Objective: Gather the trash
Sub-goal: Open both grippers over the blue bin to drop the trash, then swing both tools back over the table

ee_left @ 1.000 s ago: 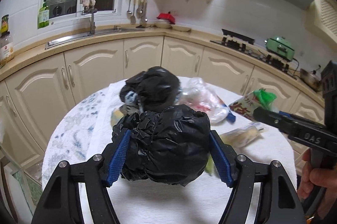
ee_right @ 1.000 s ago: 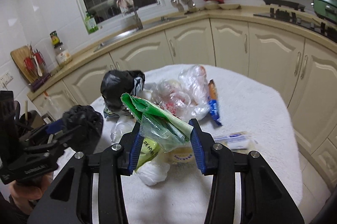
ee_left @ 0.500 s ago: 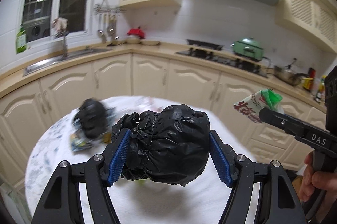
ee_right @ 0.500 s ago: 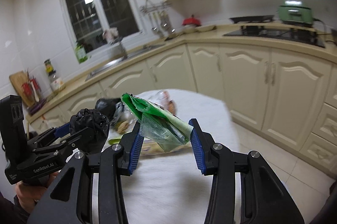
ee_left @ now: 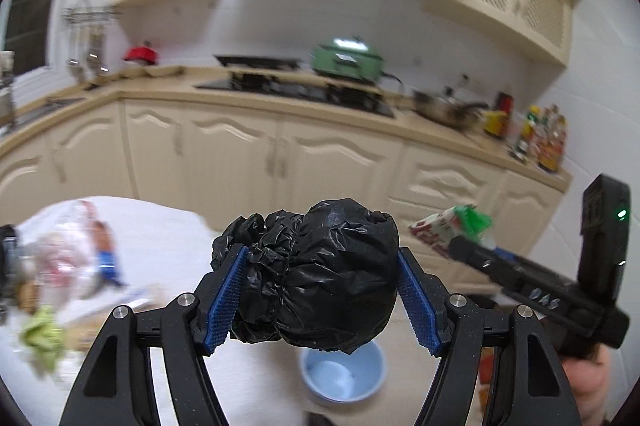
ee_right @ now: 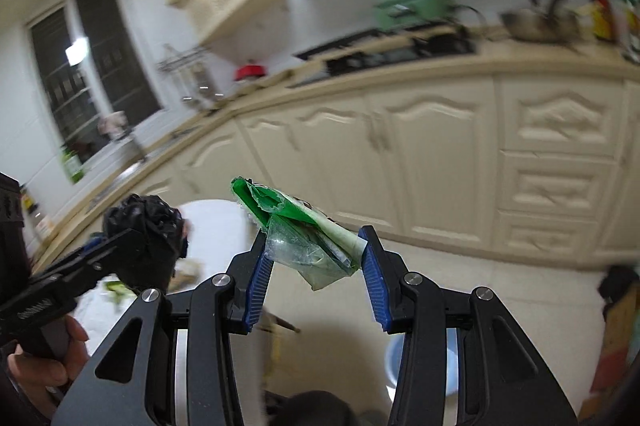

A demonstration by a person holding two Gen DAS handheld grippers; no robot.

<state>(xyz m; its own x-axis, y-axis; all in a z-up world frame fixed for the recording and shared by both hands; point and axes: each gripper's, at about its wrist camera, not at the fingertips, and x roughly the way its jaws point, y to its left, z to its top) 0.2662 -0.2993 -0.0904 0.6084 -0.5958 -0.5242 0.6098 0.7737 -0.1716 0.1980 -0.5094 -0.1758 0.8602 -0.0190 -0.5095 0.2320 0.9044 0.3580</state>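
Observation:
My left gripper (ee_left: 320, 290) is shut on a crumpled black plastic bag (ee_left: 316, 274), held in the air past the edge of the white round table (ee_left: 160, 226). The same black bag (ee_right: 142, 226) shows at the left of the right wrist view. My right gripper (ee_right: 314, 262) is shut on a green and clear plastic wrapper (ee_right: 308, 230); that wrapper (ee_left: 452, 226) also appears at the right of the left wrist view. A light blue bin (ee_left: 340, 374) stands on the floor below the black bag, and its rim (ee_right: 394, 354) peeks out behind my right gripper.
More trash remains on the table: clear plastic bags (ee_left: 64, 250), a blue wrapper (ee_left: 106, 258) and a green scrap (ee_left: 42, 338). Cream kitchen cabinets (ee_left: 280, 154) and a counter with a stove (ee_left: 296, 86) run behind. A person's hand (ee_right: 36, 374) grips the left tool.
Both grippers have swung right, away from the table and out over the floor, still holding the black bag and the green wrapper. The blue bin has come into view below.

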